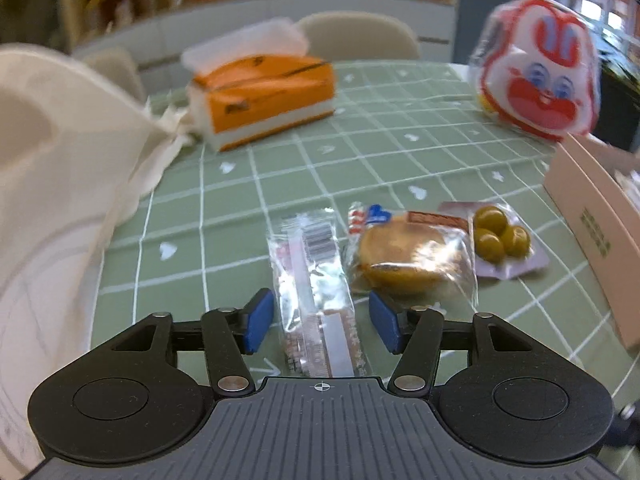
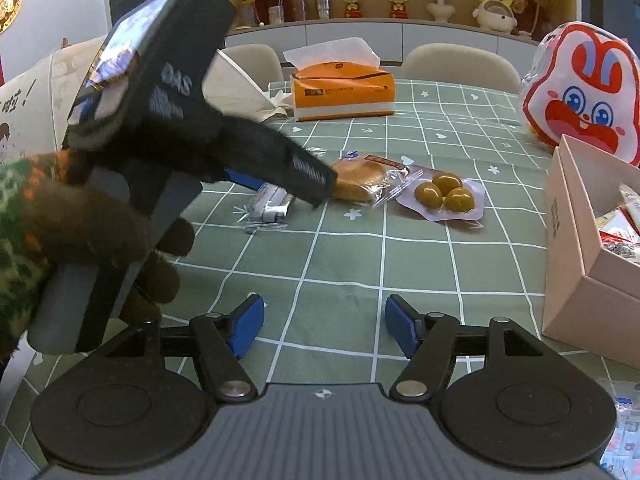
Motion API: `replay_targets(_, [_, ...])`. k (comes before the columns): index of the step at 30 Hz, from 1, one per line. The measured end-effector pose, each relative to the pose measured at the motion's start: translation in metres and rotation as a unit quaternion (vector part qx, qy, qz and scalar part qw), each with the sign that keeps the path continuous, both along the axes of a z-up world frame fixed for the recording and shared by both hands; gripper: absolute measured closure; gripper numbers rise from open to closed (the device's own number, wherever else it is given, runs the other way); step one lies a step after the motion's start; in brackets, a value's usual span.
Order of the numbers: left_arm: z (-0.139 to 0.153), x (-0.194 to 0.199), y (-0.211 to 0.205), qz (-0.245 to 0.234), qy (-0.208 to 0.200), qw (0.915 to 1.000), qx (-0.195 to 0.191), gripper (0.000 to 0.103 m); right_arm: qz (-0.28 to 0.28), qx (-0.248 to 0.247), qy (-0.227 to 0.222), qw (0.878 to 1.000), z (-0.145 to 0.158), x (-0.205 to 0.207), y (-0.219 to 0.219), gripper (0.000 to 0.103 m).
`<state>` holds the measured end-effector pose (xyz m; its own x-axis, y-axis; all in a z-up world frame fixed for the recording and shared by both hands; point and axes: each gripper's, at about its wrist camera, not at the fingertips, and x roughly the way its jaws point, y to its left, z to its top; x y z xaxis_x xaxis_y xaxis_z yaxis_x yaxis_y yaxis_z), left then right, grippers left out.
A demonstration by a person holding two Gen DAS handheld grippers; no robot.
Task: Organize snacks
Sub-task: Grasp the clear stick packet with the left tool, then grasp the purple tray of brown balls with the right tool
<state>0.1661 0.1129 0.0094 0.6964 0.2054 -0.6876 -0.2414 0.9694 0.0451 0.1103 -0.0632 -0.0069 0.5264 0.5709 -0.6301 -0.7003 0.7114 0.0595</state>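
Note:
My left gripper [image 1: 322, 320] is open just above the green checked tablecloth. A long snack in a clear wrapper [image 1: 316, 300] lies between its blue pads [image 1: 260, 320], and neither pad presses on it. To the right of it lie a round cake in a clear wrapper [image 1: 408, 260] and a pack of three green fruits [image 1: 500, 236]. The right wrist view shows the left gripper [image 2: 296, 188] from the side in a gloved hand [image 2: 80, 220], over the long snack [image 2: 272, 206], beside the cake [image 2: 360, 180] and the fruit pack [image 2: 444, 196]. My right gripper [image 2: 324, 328] is open over bare cloth with nothing between its fingers.
An open pink box [image 2: 576, 240] holding wrapped snacks stands at the right table edge, also seen as the pink box [image 1: 592, 232]. A red-and-white rabbit bag [image 2: 580, 92] sits behind it. An orange tissue box [image 2: 340, 92] is at the far side, and a white bag [image 1: 60, 160] at the left.

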Motion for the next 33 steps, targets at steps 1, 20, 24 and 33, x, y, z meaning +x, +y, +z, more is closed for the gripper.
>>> replay_targets(1, [-0.001,-0.004,0.000,-0.012,-0.006,0.9999,0.000,0.049,0.000,-0.001,0.000,1.000,0.000,0.000,0.000,0.032])
replay_targets(20, [-0.004,-0.115,0.009,-0.055,-0.057,0.9958,-0.047,0.058,-0.010,0.034,0.030,0.999,0.000,0.010,-0.007,0.020])
replay_targets(24, [-0.005,-0.118,0.017,-0.055,-0.069,0.9934,-0.074,0.058,-0.046,0.025,0.027,0.998,0.001,0.018,-0.006,0.020])
replay_targets(33, [-0.006,-0.122,0.018,-0.057,-0.078,0.9916,-0.085,0.058,-0.120,0.030,0.032,0.992,0.044,0.081,0.008,0.020])
